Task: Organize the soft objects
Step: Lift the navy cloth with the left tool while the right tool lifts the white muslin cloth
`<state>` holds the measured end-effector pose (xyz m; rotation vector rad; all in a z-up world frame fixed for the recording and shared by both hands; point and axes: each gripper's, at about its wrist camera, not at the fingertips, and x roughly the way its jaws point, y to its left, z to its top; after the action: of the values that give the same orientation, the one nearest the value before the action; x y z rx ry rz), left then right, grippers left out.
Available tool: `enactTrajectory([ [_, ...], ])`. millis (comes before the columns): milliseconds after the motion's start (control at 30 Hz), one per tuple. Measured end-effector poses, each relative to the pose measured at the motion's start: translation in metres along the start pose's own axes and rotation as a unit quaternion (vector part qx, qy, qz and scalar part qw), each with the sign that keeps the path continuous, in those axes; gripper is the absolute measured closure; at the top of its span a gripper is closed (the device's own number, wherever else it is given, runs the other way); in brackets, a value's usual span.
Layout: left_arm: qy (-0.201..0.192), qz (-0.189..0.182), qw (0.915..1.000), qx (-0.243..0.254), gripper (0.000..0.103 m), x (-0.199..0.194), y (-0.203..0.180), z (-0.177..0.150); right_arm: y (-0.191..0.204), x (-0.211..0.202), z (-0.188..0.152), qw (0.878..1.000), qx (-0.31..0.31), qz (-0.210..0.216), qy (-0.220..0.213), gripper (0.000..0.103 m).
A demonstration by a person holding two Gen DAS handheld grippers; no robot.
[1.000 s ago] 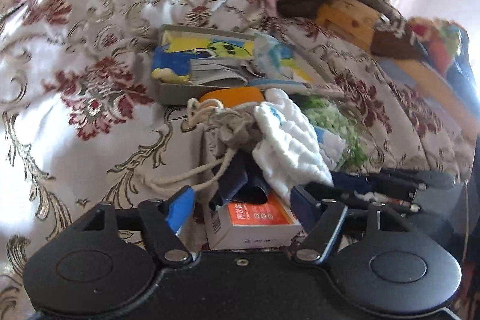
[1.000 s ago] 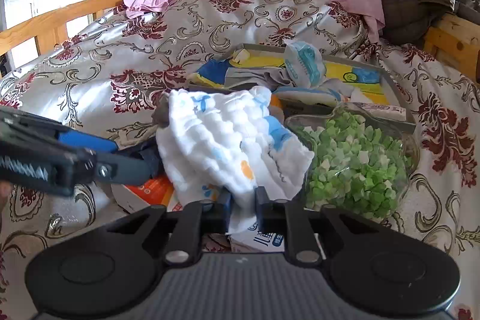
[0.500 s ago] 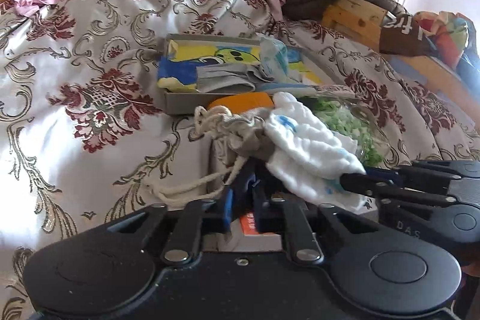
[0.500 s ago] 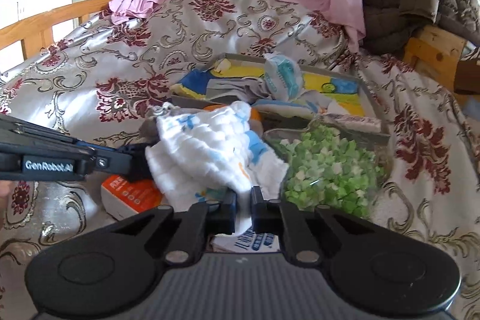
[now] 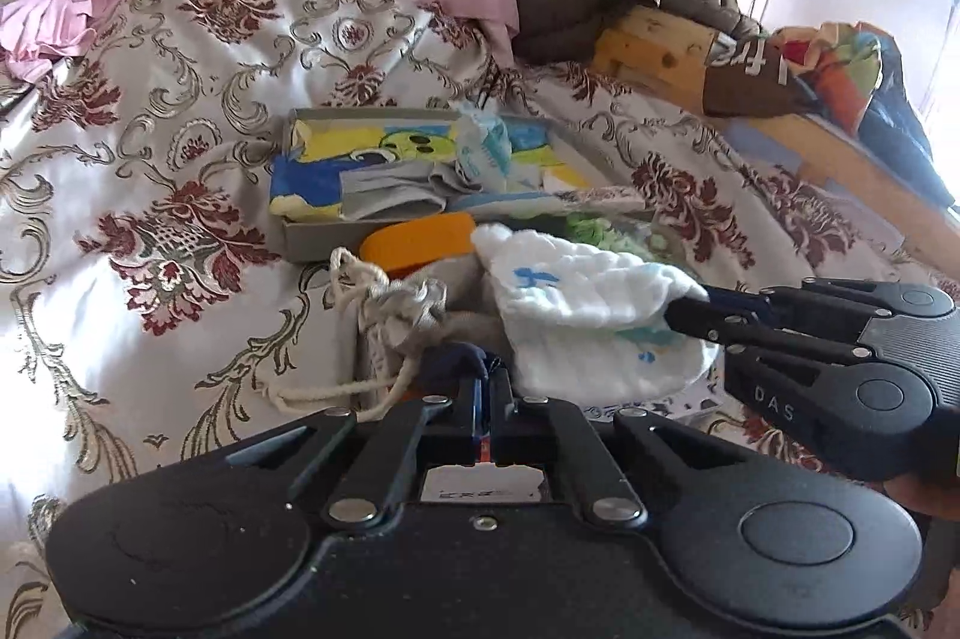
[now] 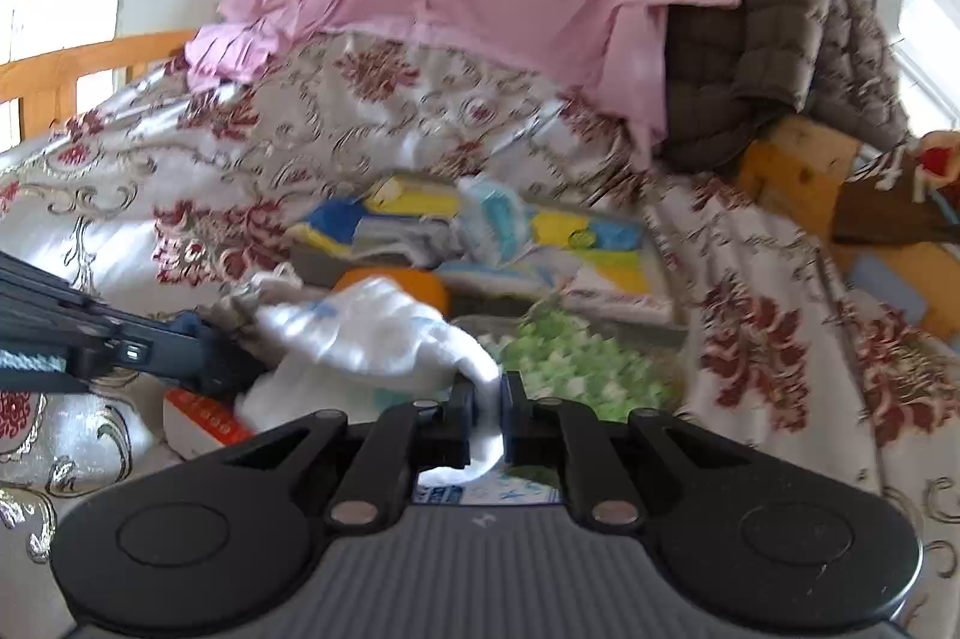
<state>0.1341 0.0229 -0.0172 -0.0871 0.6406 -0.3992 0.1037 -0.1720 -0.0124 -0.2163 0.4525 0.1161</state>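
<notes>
A: How many cloths are gripped?

B: Two. The right gripper (image 6: 489,402) pinches a corner of one white crinkled muslin cloth (image 5: 576,297); the left gripper (image 5: 487,387) is clamped on one dark navy fabric (image 5: 456,357).

A: Where do they lie?

B: On the pile atop the floral satin bedspread (image 5: 180,159), beside one grey drawstring pouch (image 5: 414,309) with rope cord, before one shallow cardboard tray (image 5: 312,243) of folded cloths.
</notes>
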Motion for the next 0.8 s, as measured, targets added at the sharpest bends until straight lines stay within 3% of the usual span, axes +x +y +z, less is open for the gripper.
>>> enactTrajectory([
  [300,-0.037,-0.001,0.9993,-0.011,0.102,-0.053,-0.010,0.005,-0.028,-0.020,-0.001,0.999,0.047,-0.013,-0.005,0.094],
  [533,0.004,0.032,0.9994,0.011,0.102,-0.045,-0.017,-0.002,-0.043,-0.007,-0.006,0.994,0.096,0.034,0.037,0.092],
  [700,0.034,0.034,0.9988,0.007,0.102,-0.027,-0.009,-0.009,-0.045,0.007,-0.012,0.988,0.117,0.057,0.079,0.084],
  [800,0.044,0.029,0.9986,0.000,0.100,-0.018,-0.005,-0.010,-0.046,0.012,-0.016,0.985,0.132,0.061,0.096,0.063],
])
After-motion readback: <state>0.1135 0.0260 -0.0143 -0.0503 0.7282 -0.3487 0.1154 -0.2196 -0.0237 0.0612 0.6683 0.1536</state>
